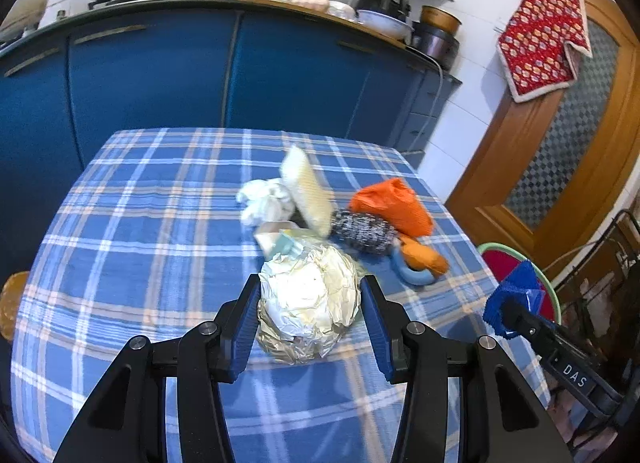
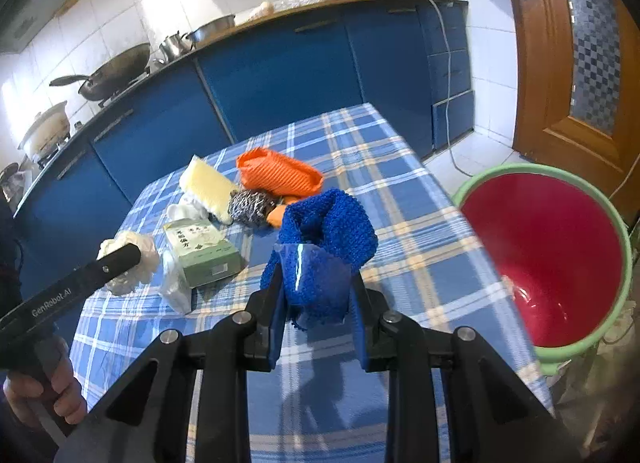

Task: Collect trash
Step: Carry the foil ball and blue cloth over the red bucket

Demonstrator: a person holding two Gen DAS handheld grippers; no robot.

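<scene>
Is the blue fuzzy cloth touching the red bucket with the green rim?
Apart. In the right wrist view, the blue knitted cloth sits clamped in the right gripper above the checked tablecloth, with tablecloth showing between it and the red bucket.

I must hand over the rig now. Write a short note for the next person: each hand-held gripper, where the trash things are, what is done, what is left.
Left hand-held gripper: closed on the foil ball, over the checked tablecloth.
Right hand-held gripper: closed on the blue knitted cloth, raised above the table's right edge, beside the red bucket with the green rim.
Still on the table: orange bag, steel scourer, yellow sponge, green tissue box, white crumpled paper, blue ring.
Done: the visible part of the bucket holds nothing.
Left: probably drop both held items in the bucket, then collect the rest.
</scene>
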